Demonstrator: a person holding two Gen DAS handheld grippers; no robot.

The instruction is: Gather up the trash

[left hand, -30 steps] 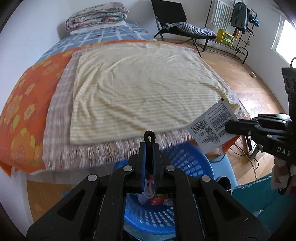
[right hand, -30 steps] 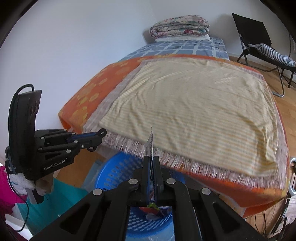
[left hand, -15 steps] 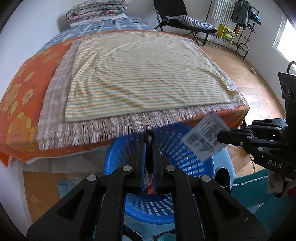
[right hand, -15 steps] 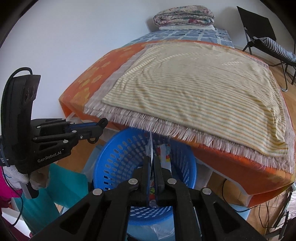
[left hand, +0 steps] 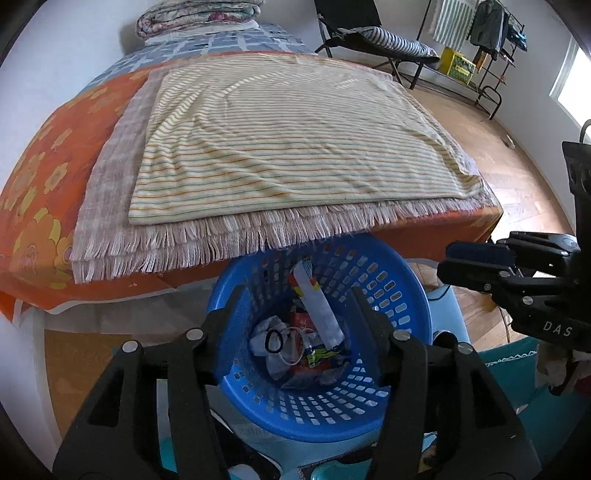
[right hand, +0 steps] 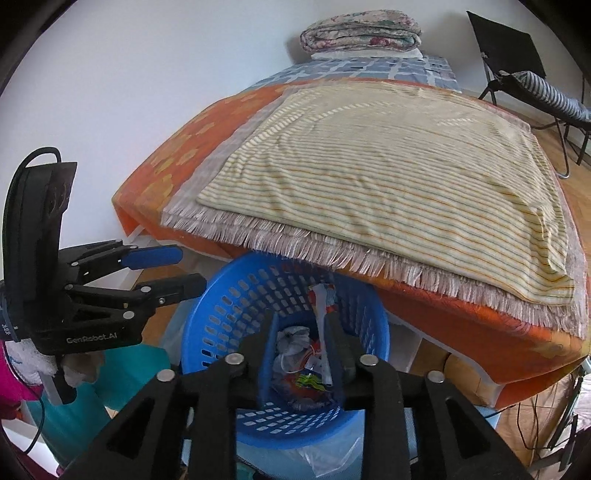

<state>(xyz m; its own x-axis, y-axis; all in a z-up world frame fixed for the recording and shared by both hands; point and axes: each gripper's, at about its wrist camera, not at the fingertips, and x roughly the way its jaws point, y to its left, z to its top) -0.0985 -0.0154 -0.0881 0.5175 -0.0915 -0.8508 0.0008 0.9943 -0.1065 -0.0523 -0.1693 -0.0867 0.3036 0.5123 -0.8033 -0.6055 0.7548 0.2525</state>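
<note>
A blue perforated basket [left hand: 402, 280] stands on the floor under the bed's foot edge; it also shows in the right wrist view [right hand: 221, 317]. Inside lie a white paper slip [left hand: 319, 308], a black hair loop [left hand: 274, 340] on crumpled white tissue, and colourful wrappers [right hand: 306, 380]. My left gripper [left hand: 299, 291] is open and empty above the basket. My right gripper [right hand: 301, 325] is open and empty above it too. Each gripper shows in the other's view: the right gripper [left hand: 448, 260] and the left gripper [right hand: 190, 267].
The bed [left hand: 33, 206] carries a striped yellow cloth [left hand: 295, 140] over a fringed blanket, with folded quilts [right hand: 362, 29] at the far end. A black chair [left hand: 369, 33] and a clothes rack [left hand: 491, 22] stand on the wooden floor. Teal fabric [left hand: 546, 398] lies beside the basket.
Both grippers opened over the basket. The black loop left the left gripper and the paper slip left the right gripper; both now lie in the basket.
</note>
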